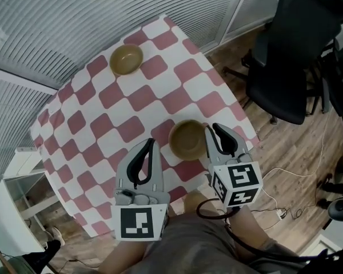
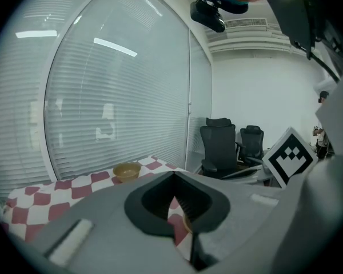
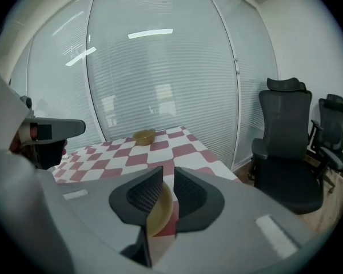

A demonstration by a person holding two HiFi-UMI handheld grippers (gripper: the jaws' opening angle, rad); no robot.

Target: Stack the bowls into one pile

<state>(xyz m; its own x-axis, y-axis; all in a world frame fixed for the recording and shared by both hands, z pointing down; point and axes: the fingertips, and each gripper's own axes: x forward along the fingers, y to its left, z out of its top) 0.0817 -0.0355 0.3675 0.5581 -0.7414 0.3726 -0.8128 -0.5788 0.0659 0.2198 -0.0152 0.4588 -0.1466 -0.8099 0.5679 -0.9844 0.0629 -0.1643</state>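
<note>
Head view looks steeply down on the worktop [image 1: 120, 104]; both gripper views skim low across it, sharing the far bowl [image 1: 126, 59].

text: none legible | brands, numbers: none legible | signs: only black-and-white square code patterns, without letters or digits | on: left marker cube [image 1: 140, 222] at 6 o'clock of the head view; right marker cube [image 1: 236, 184] at 5 o'clock, also at 3 o'clock in the left gripper view
</note>
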